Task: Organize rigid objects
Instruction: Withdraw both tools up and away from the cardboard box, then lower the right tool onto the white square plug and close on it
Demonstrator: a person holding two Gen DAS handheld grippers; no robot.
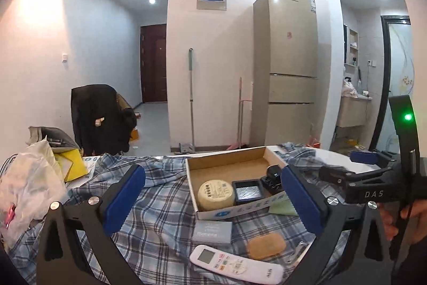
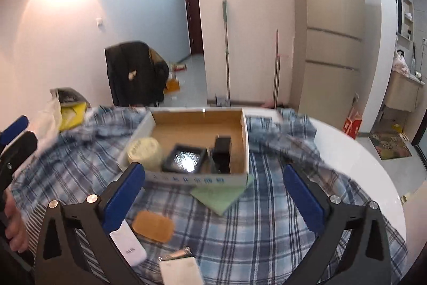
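Observation:
An open cardboard box (image 1: 226, 168) (image 2: 197, 124) on a plaid cloth holds a round yellow tin (image 1: 216, 195) (image 2: 145, 152), a black square tray (image 1: 248, 191) (image 2: 185, 158) and a black block (image 1: 275, 175) (image 2: 222, 151). Loose in front of it lie a grey box (image 1: 212, 229), an orange soap bar (image 1: 267, 246) (image 2: 153, 226), a white remote (image 1: 234, 265) (image 2: 128, 245) and a green sheet (image 2: 221, 195). My left gripper (image 1: 213, 200) is open above these items, holding nothing. My right gripper (image 2: 213, 202) is open over the cloth, also holding nothing.
The plaid cloth (image 2: 267, 218) covers a white round table (image 2: 347, 151). A plastic bag (image 1: 29, 188) and a yellow packet (image 1: 70, 164) lie at the left. A white card (image 2: 181, 271) and a small metal piece (image 2: 176, 255) lie near the front edge. A hand (image 2: 13, 226) shows at the left.

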